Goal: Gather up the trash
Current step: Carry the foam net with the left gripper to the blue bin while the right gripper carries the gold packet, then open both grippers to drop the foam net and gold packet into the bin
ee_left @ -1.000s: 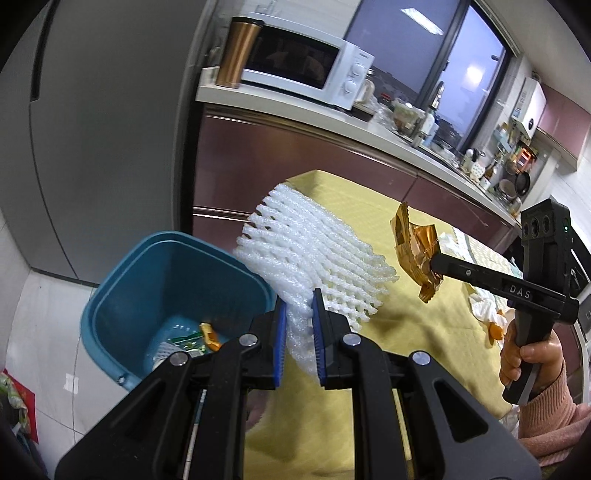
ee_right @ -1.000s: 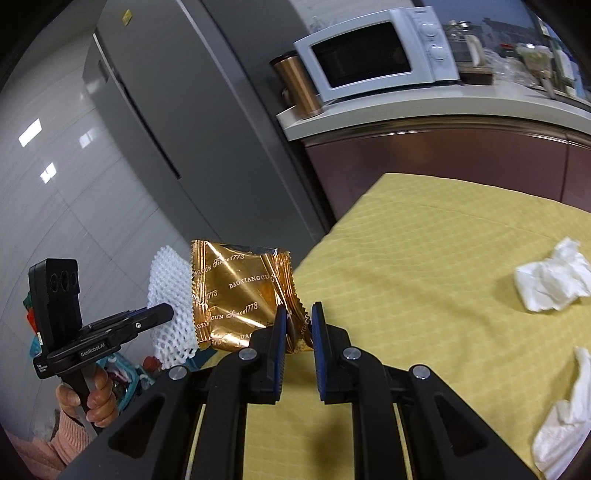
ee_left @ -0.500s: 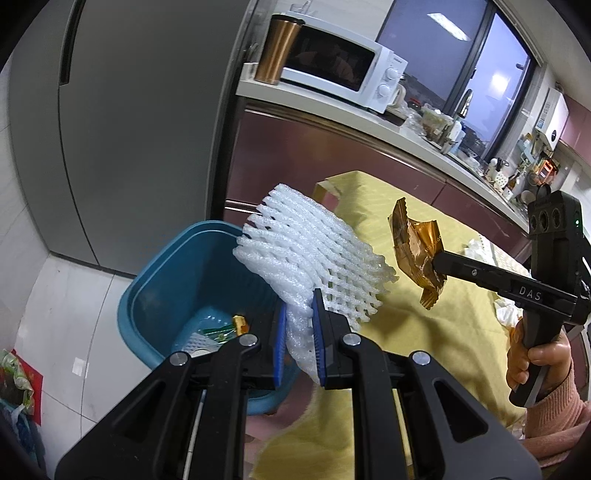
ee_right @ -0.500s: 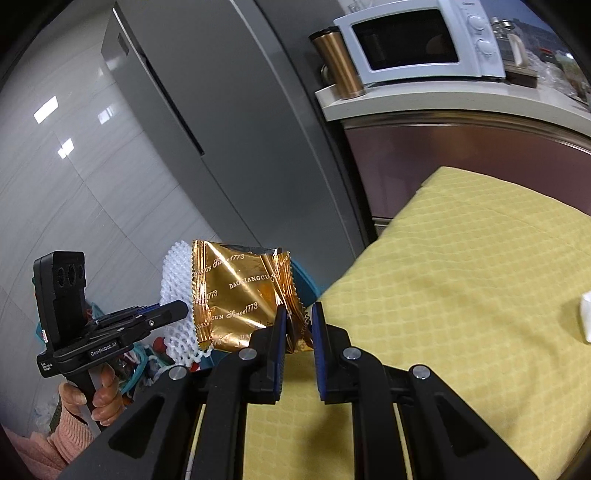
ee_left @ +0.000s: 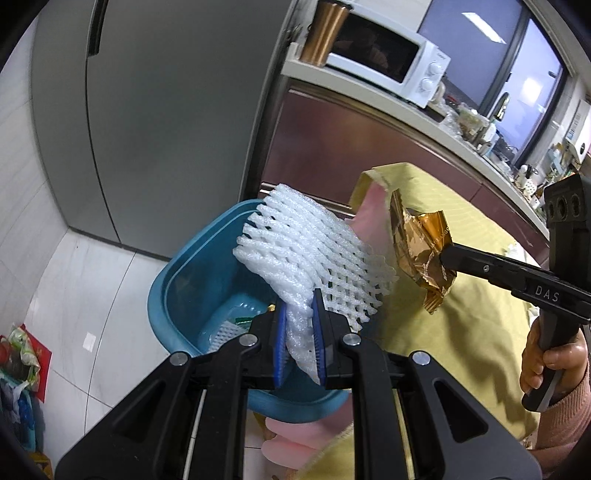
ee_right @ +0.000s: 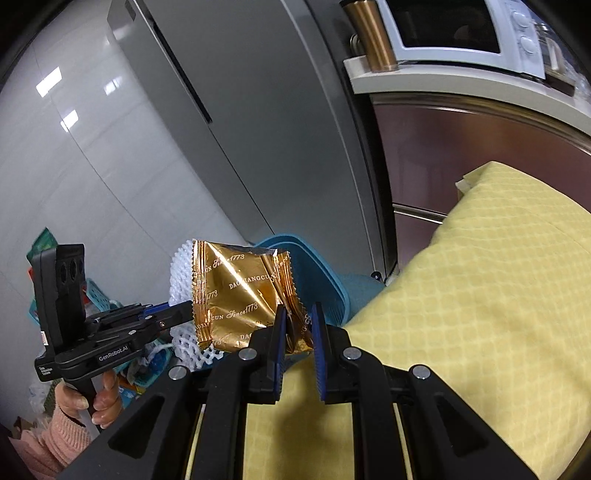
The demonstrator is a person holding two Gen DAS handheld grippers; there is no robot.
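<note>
My left gripper [ee_left: 300,314] is shut on a white foam net sleeve [ee_left: 310,254] and holds it above the near rim of a blue trash bin [ee_left: 184,280] on the floor. Some trash lies in the bin's bottom. My right gripper [ee_right: 298,317] is shut on a gold foil snack wrapper [ee_right: 236,291], held over the table's left edge near the bin [ee_right: 314,266]. In the left wrist view the wrapper [ee_left: 417,243] hangs just right of the foam sleeve. The left gripper [ee_right: 181,312] shows in the right wrist view.
A table with a yellow cloth [ee_right: 480,295] lies to the right of the bin. A grey fridge [ee_left: 166,110] stands behind it. A counter with a white microwave [ee_left: 384,70] and a copper tumbler [ee_left: 325,33] runs along the back. Clutter lies on the floor at left [ee_left: 18,354].
Both grippers have moved left off the table toward the bin, still holding the foam sleeve and the wrapper. The bin now sits right under the left gripper.
</note>
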